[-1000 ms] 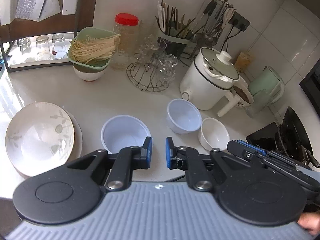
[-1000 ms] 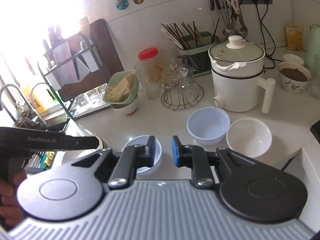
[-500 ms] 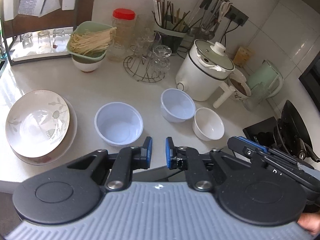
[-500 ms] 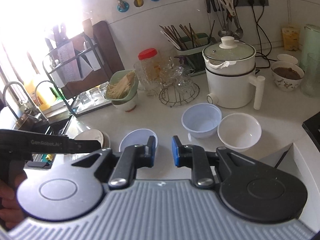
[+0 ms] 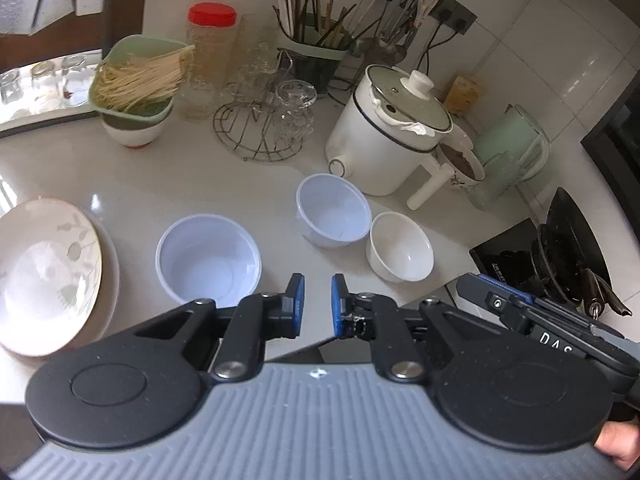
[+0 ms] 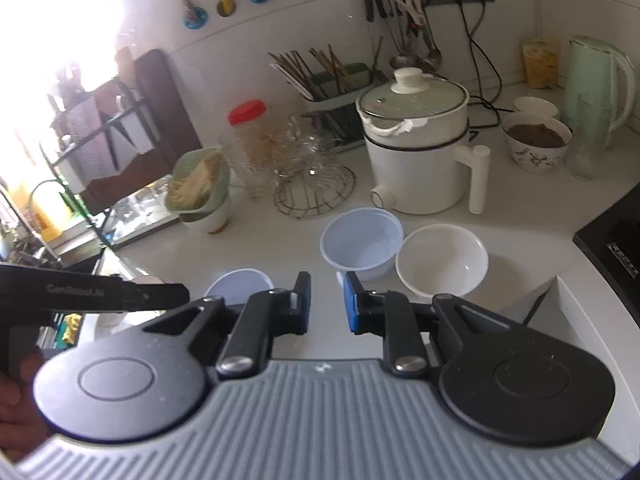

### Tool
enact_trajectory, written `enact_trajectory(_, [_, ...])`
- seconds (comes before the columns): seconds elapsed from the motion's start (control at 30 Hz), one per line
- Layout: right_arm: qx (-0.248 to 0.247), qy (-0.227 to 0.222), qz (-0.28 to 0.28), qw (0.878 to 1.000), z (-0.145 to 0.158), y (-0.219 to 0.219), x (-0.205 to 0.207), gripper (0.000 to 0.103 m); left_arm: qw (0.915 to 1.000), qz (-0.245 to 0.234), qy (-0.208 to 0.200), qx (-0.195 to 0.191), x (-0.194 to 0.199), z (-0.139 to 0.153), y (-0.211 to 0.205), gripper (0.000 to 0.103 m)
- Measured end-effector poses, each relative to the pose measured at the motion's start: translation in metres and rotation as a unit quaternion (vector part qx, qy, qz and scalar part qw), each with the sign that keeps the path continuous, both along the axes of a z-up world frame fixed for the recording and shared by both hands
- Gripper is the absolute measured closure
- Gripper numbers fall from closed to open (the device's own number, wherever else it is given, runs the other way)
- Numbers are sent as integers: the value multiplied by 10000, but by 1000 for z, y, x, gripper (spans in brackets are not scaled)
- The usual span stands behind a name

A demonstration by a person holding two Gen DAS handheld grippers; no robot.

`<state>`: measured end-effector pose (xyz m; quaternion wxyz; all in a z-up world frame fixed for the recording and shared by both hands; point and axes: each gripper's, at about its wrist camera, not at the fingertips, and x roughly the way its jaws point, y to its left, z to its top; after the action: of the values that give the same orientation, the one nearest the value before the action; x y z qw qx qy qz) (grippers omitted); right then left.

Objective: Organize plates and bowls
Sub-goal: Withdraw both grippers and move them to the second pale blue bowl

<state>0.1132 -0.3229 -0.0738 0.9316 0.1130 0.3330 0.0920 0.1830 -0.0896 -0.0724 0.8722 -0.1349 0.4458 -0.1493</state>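
On the pale surface [image 5: 132,188]: three empty bowls and stacked plates [image 5: 44,276]. Above the wide plastic bowl [image 5: 208,258], left tool [image 5: 317,306] slightly parted, holding nothing; right tool [image 6: 327,302] likewise. Probably light, thin-walled, slippery; white ceramic bowl [image 5: 400,248] heavier, breakable. Best pinched at the rim.

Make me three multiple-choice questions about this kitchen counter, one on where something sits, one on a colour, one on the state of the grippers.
1. Where is the white ceramic bowl?
A. beside a bluish plastic bowl
B. on the patterned plate
C. inside the cooker

2. What colour is the jar lid?
A. green
B. red
C. black

3. What is the left gripper doing?
A. clamping a bowl
B. holding chopsticks
C. open and holding nothing

Answers: 1 A, their rims nearly meet on the counter. 2 B, plainly red. 3 C, a bare gap shows between the pads.
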Motion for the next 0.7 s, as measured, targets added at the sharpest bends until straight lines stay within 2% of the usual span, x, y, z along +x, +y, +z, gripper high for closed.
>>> enact_trajectory(0.33, [-313, 153, -625, 9974, -8, 16, 26, 81, 9984, -542, 49, -129, 55, -16, 8, 88])
enact_trajectory(0.43, [-520, 20, -735, 9959, -7, 24, 29, 81, 9975, -713, -33, -3, 68, -18, 11, 88])
enact_trajectory(0.6, [-574, -89, -1002, 9933, -8, 27, 31, 81, 9960, -896, -47, 43, 89, -21, 14, 87])
enact_trajectory(0.63, [-561, -53, -1072, 9926, -9, 26, 33, 81, 9958, -915, -57, 59, 92, -22, 14, 83])
enact_trajectory(0.67, [-539, -4, -1147, 9919, -10, 25, 35, 81, 9957, -925, -79, 38, 96, -22, 15, 72])
enact_trajectory(0.7, [-522, 47, -1225, 9911, -12, 23, 38, 78, 9959, -903, -87, 18, 99, -23, 15, 56])
